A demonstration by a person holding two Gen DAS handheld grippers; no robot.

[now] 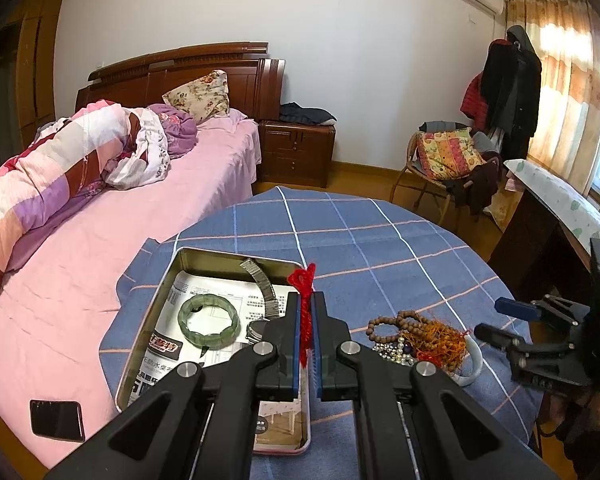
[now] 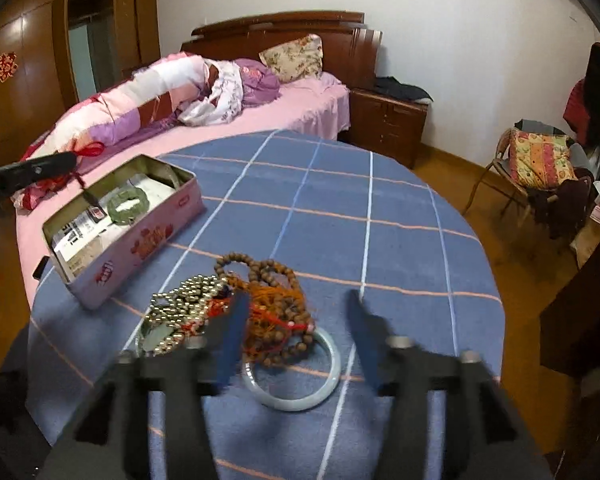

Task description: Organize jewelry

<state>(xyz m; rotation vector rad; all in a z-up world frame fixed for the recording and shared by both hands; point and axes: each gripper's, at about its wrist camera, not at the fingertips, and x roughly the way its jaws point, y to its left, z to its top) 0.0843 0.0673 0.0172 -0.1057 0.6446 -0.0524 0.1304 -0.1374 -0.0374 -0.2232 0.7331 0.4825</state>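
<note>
Left gripper (image 1: 308,322), bottom centre of the left wrist view, is clenched on a red knotted cord (image 1: 305,304); the cord's knot pokes out above the fingertips, over the right rim of the pink tin box (image 1: 148,320). The box sits lower left on the blue checked tablecloth (image 1: 360,232), lined with printed paper. Inside: green jade bracelet (image 1: 209,320) mid-box, metal-band watch (image 1: 262,296) to its right, partly hidden behind the gripper.

Right gripper (image 2: 298,332), bottom centre of the right wrist view, is released, jaws apart and motion-blurred, nothing pressed between them. It stands over the jewelry pile: brown wooden bead strand (image 2: 268,276) tangled with orange-red cord, pearl-like bead necklace (image 2: 188,296) to the left, pale jade bangle (image 2: 296,376) lying flat beneath the pile's lower edge. The pile lies right of the box, well apart from it.
</note>
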